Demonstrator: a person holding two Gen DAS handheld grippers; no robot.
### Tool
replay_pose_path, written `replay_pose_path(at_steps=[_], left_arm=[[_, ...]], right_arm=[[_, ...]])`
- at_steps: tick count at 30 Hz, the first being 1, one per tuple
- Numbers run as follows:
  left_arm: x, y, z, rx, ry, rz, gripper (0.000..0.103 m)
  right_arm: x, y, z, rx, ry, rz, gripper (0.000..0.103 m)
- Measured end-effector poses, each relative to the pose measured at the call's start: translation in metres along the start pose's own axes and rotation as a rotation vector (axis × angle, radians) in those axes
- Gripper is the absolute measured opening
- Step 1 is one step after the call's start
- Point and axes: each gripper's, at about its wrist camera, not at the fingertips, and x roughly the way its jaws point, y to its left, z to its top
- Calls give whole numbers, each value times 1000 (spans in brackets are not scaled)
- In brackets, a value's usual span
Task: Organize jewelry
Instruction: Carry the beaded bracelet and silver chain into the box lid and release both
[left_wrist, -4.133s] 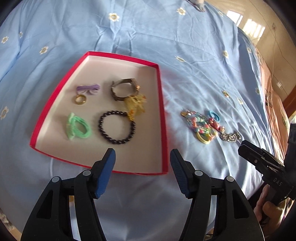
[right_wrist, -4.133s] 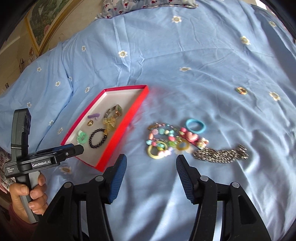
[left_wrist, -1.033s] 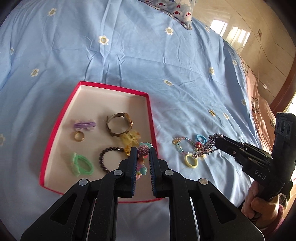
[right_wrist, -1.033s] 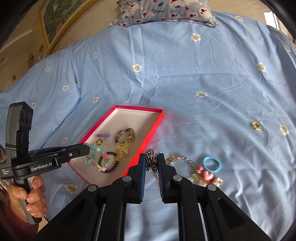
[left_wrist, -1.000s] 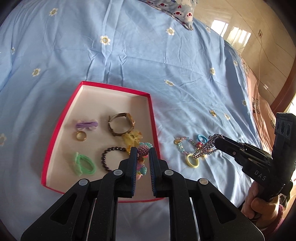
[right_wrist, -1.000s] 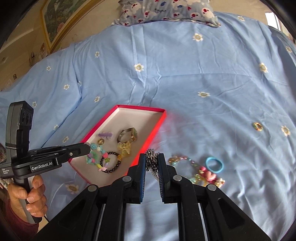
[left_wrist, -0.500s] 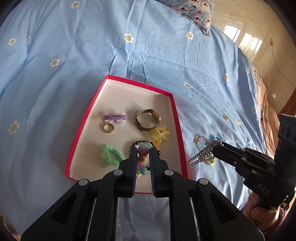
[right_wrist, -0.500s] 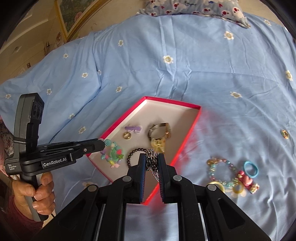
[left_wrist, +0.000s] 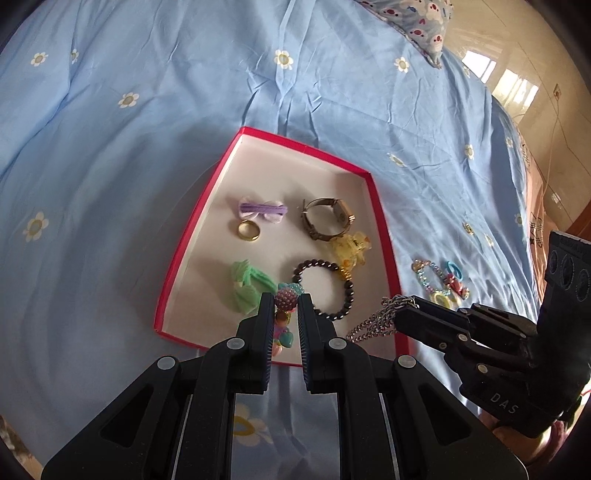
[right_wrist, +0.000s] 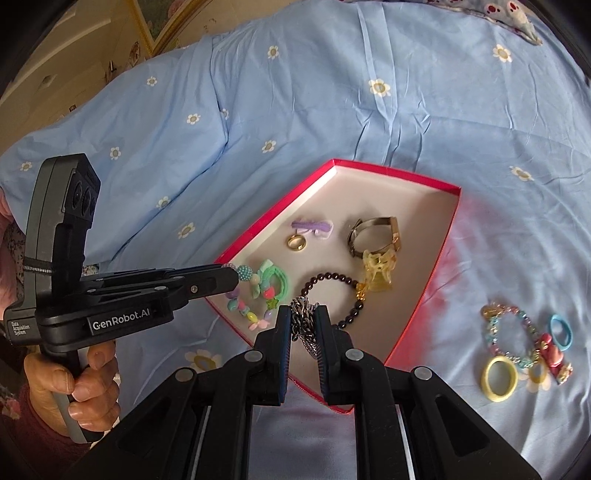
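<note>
Jewelry box (left_wrist: 382, 236), red w/ white inside, sits on blue flowered bedsheet (left_wrist: 147, 110). L gripper (left_wrist: 283, 306) clamped on colorful bead bracelet (right_wrist: 251, 295), hanging over box's near-left corner. R gripper (right_wrist: 303, 317) clamped on silver chain (right_wrist: 304, 325), over box's near edge. Inside box: watch (left_wrist: 327, 218), gold ring (left_wrist: 248, 230), black bead bracelet (left_wrist: 325, 286), green hair tie (left_wrist: 247, 288). More bracelets (right_wrist: 517, 339) on sheet, right of box.

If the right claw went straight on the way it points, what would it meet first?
Probably the black bead bracelet in the red tray, directly ahead of the right claw gripping the silver chain; depth is uncertain.
</note>
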Motion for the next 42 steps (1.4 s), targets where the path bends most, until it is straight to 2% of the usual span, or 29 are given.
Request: replay_pose_path(at_steps=[17, 34, 37, 40, 42], left_arm=[[31, 33, -7, -60, 59, 86, 11], [37, 31, -8, -50, 72, 119, 12], [37, 31, -8, -51, 75, 113, 15], [37, 30, -8, -54, 73, 110, 25], [35, 29, -7, -57, 67, 112, 30]], right_arm=[[44, -23, -17, 42, 122, -29, 12], [51, -24, -17, 33, 157, -53, 14], [52, -23, -16, 39, 161, -48, 15], [52, -25, -16, 51, 160, -43, 15], [51, -27, -15, 64, 157, -34, 20]])
